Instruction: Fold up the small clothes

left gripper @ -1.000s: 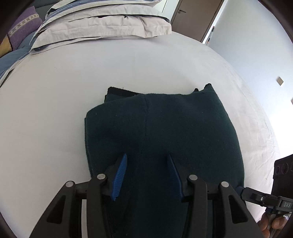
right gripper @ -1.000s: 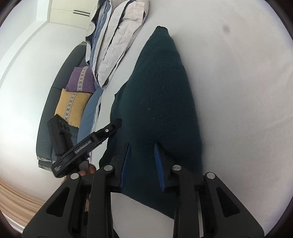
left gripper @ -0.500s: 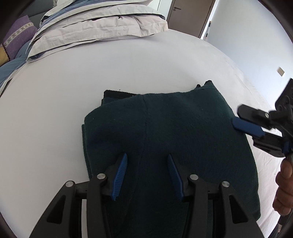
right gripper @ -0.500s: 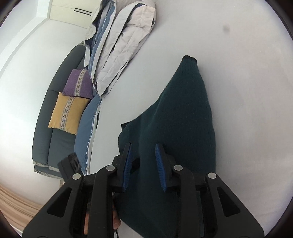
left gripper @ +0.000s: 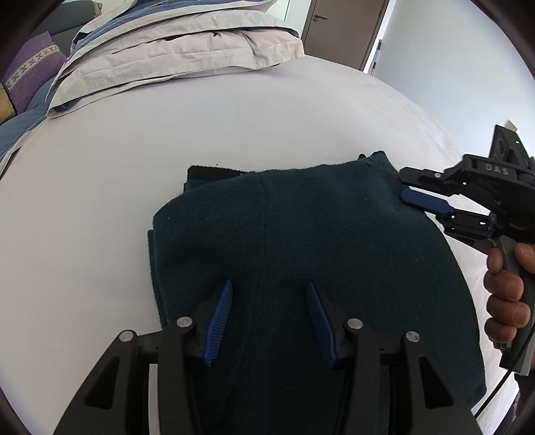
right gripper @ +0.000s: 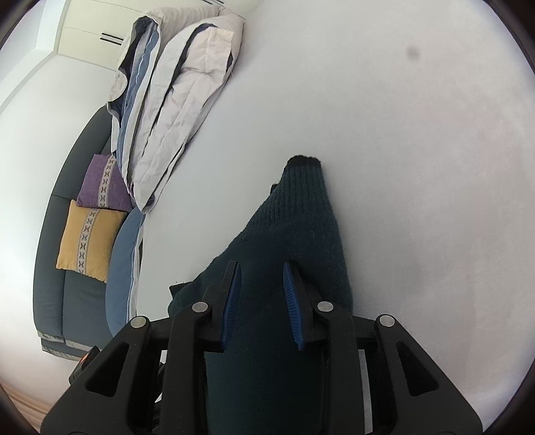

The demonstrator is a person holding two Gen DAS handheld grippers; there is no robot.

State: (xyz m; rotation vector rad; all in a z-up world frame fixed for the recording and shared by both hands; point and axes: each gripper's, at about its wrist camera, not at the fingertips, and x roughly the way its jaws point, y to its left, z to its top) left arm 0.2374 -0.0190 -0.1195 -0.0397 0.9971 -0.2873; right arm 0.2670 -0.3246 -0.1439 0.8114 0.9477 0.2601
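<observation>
A dark green knitted garment (left gripper: pixel 301 254) lies folded on the white bed sheet (left gripper: pixel 133 150). My left gripper (left gripper: pixel 269 287) is open and hovers over the garment's near part, holding nothing. My right gripper (right gripper: pixel 260 271) is open with the garment (right gripper: pixel 294 227) between and below its blue fingers; its black-tipped corner points away. In the left wrist view the right gripper (left gripper: pixel 406 195) reaches in from the right, at the garment's far right corner. Whether it touches the cloth is unclear.
A folded pale duvet (left gripper: pixel 174 53) lies at the far edge of the bed. A grey sofa with a purple cushion (right gripper: pixel 103 184) and a yellow cushion (right gripper: pixel 87 241) stands beside the bed. A brown door (left gripper: pixel 337 23) is behind.
The right gripper has moved along the garment's right side from its near corner to its far right corner. The left gripper has stayed open over the near part.
</observation>
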